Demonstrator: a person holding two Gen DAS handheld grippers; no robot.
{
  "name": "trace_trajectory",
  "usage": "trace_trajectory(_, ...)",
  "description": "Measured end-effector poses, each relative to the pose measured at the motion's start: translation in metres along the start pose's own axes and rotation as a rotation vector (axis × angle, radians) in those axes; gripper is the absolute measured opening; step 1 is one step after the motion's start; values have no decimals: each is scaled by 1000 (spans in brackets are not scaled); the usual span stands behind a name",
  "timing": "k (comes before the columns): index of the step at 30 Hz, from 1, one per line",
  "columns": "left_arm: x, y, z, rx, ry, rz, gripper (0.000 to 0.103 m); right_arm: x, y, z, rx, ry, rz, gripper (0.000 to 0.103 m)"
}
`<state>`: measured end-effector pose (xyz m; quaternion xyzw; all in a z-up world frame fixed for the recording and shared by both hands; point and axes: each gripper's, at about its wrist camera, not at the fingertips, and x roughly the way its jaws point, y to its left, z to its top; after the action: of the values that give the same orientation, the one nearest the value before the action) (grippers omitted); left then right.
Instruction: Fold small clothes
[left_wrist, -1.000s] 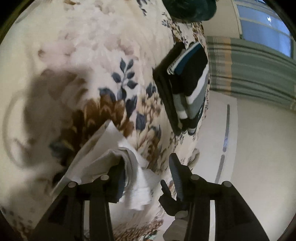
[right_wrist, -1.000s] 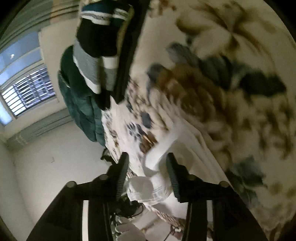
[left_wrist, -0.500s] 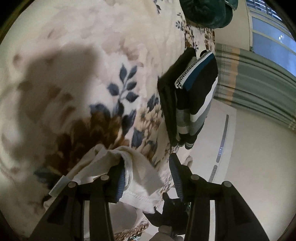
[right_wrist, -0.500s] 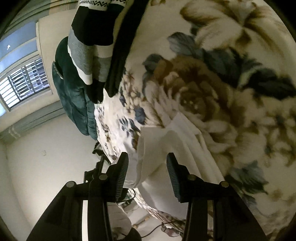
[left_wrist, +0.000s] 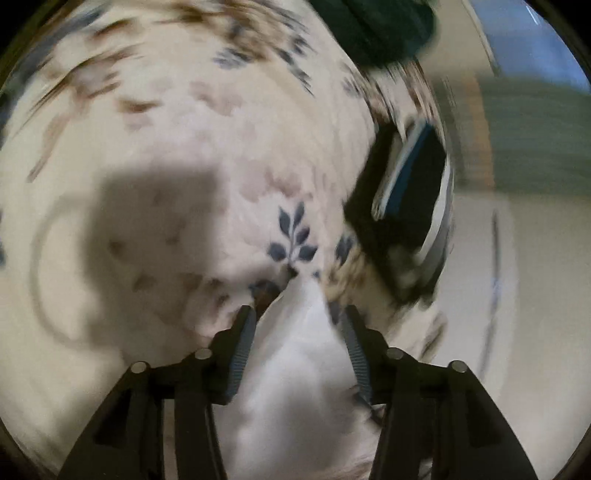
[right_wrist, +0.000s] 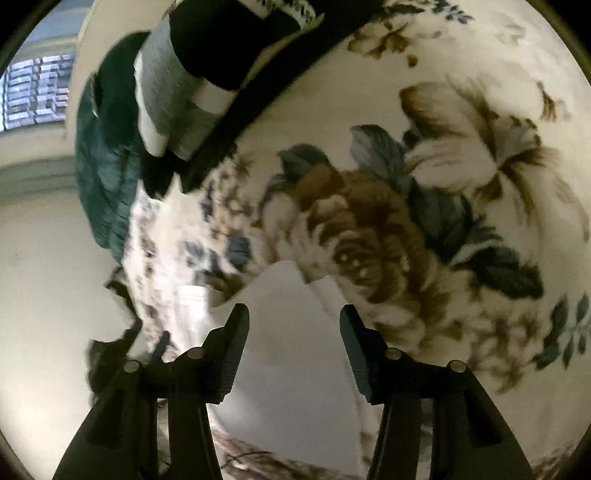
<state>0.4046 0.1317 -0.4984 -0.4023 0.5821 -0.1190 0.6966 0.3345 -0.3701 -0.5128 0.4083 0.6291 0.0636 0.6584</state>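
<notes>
A small white garment (left_wrist: 295, 373) lies flat on a floral bedspread (left_wrist: 177, 155). My left gripper (left_wrist: 297, 314) is open, its fingers spread to either side of the cloth's pointed corner, not pinching it. The same white garment (right_wrist: 291, 354) fills the lower middle of the right wrist view. My right gripper (right_wrist: 293, 314) is open just above it, the cloth's edge lying between its fingers. The left wrist view is blurred by motion.
A folded stack of black and striped clothes (left_wrist: 413, 206) sits near the bed's edge; it also shows in the right wrist view (right_wrist: 221, 62). A dark green bundle (right_wrist: 107, 158) lies beyond it. Pale floor (left_wrist: 517, 295) lies past the bed edge.
The crumpled white cloth that hung at my left finger now lies spread flat between both grippers. Both grippers have moved lower over it, still open.
</notes>
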Motion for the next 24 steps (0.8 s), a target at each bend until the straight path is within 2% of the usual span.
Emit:
trace_trajectory(1, 13, -5, -2, 58, 40, 50, 47, 7, -1, 3, -9, 9, -13, 53)
trace_trajectory(3, 38, -10, -5, 132, 101, 83, 47, 22, -1, 9, -30, 25, -22, 53)
trace_trajectory(5, 57, -18, -10, 202, 120, 124, 44, 32, 3, 12, -62, 30, -12, 53)
trace_trajectory(7, 65, -27, -13, 266, 112, 149, 9, 36, 14, 11, -136, 5, -62, 35)
trace_trajectory(8, 65, -30, -14, 286, 102, 162, 9, 37, 19, 10, -168, -7, -93, 11)
trace_trajectory(9, 62, -34, -15, 299, 81, 151, 6, 35, 21, 8, -195, -29, -134, 5)
trace_trajectory(10, 57, -36, -15, 302, 65, 126, 6, 32, 21, 6, -201, -47, -138, 2)
trace_trajectory(15, 44, -36, -8, 264, 54, 104, 6, -8, 3, 2, -115, -160, -148, 0)
trace_trajectory(17, 46, -31, -3, 250, 59, 115, 6, -20, -2, 5, -81, -181, -122, 0)
trace_trajectory(19, 51, -31, -2, 233, 78, 104, 6, -22, -1, 13, -69, -148, -61, 0)
trace_trajectory(20, 53, -32, -2, 231, 83, 101, 6, -15, 3, 18, -73, -105, -32, 5)
trace_trajectory(23, 51, -36, -4, 249, 81, 109, 6, 17, 21, 27, -137, 11, -40, 59)
trace_trajectory(24, 50, -37, -4, 250, 81, 110, 6, 29, 28, 29, -175, 43, -47, 59)
